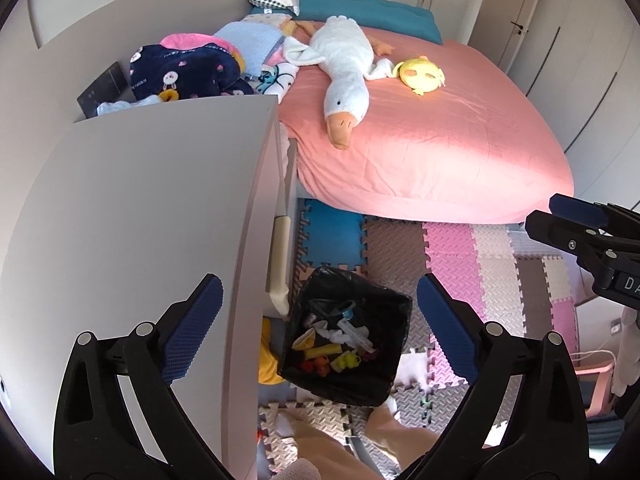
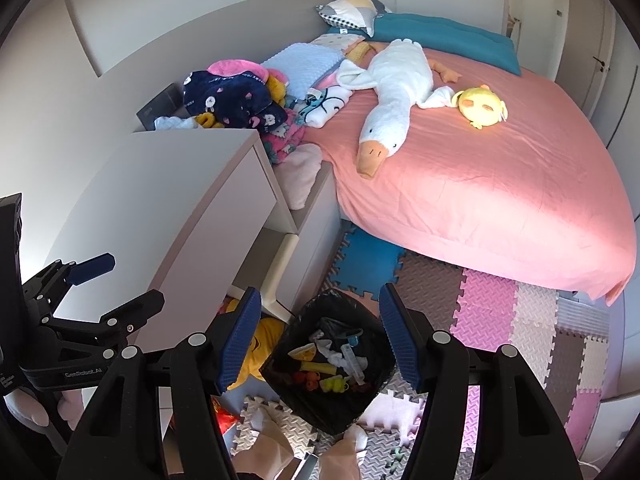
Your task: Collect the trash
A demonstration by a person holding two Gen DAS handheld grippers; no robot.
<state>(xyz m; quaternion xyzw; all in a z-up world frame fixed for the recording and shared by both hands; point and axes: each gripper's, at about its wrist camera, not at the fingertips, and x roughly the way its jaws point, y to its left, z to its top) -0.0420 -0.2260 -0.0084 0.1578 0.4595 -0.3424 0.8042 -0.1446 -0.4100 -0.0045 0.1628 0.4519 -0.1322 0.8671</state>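
**Both grippers hung empty over a part-filled bin beside the bed**

In the left wrist view, the left gripper (image 1: 318, 328) filled the lower frame with its blue pads spread wide and nothing between them. Seen through that gap, in the lower centre, stood the trash bin (image 1: 394, 364), lined with a black bag. The right gripper (image 2: 320, 336) sat in the lower centre of its own view, jaws about half apart and likewise empty, framing the same bin.

Inside the bin lay mixed trash (image 1: 336, 344): white wrappers, yellow and green scraps, small red pieces. Collection looked well under way, judging by that load. What remained was hard to tell; small bits lay on the foam floor mat (image 1: 452, 248) near the bin, including a red item (image 2: 224, 420) at lower left of the right view, possibly still to gather.

A pale bedside cabinet (image 1: 140, 220) crowded the left half of the frame, close against the bin. Beyond, upper right, a pink bed (image 1: 440, 136) held a white plush goose (image 1: 344, 76), a yellow plush toy (image 1: 422, 74) and piled clothes (image 1: 188, 68). The person's legs showed at the bottom edge.
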